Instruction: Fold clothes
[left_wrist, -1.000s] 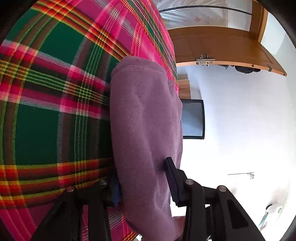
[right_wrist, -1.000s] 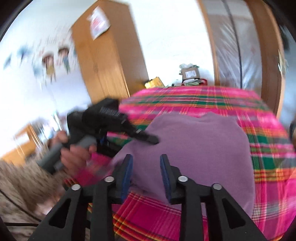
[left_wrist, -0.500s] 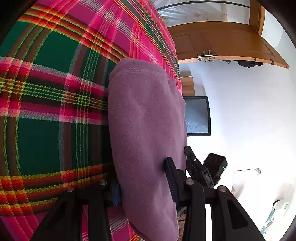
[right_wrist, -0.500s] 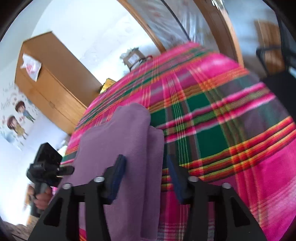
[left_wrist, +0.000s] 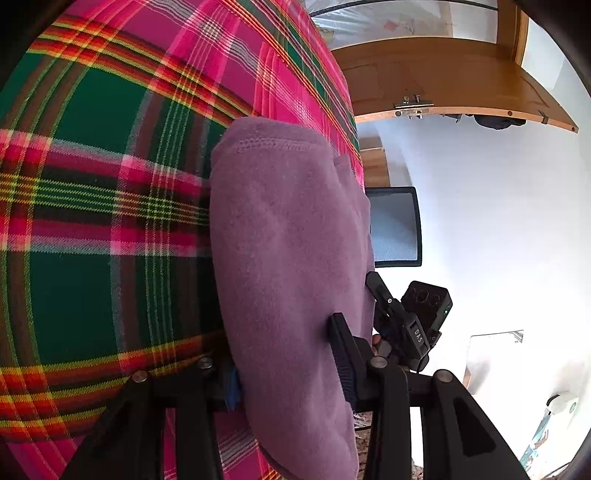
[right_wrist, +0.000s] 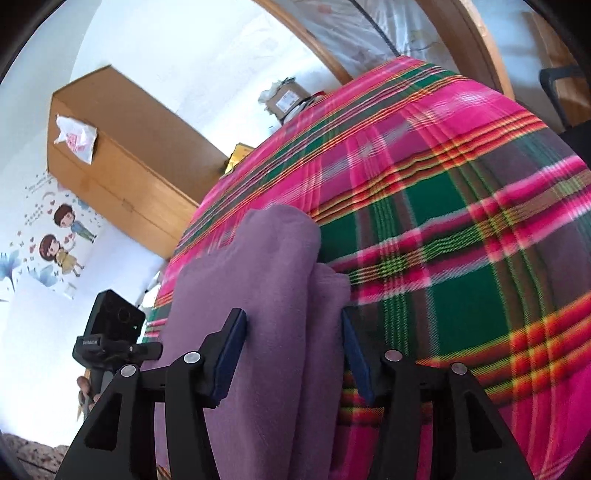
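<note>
Two close wrist views, sharing purple garment (left_wrist: 288, 258)

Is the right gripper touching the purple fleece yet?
Touching. In the right wrist view, the right gripper straddles the folded purple fleece; fabric fills the span and presses both blue pads.

Folded garment (left_wrist: 288, 258) lies on the blanket (left_wrist: 103, 236), which spreads beneath and beyond it. Left gripper (left_wrist: 284, 369) straddles the garment's near end, one jaw each side. Right gripper (right_wrist: 291, 343) straddles the folded stack (right_wrist: 266, 295) likewise. Cabinet (right_wrist: 122, 173) stands far left of the blanket; a box (right_wrist: 286, 99) sits past its far edge.
</note>
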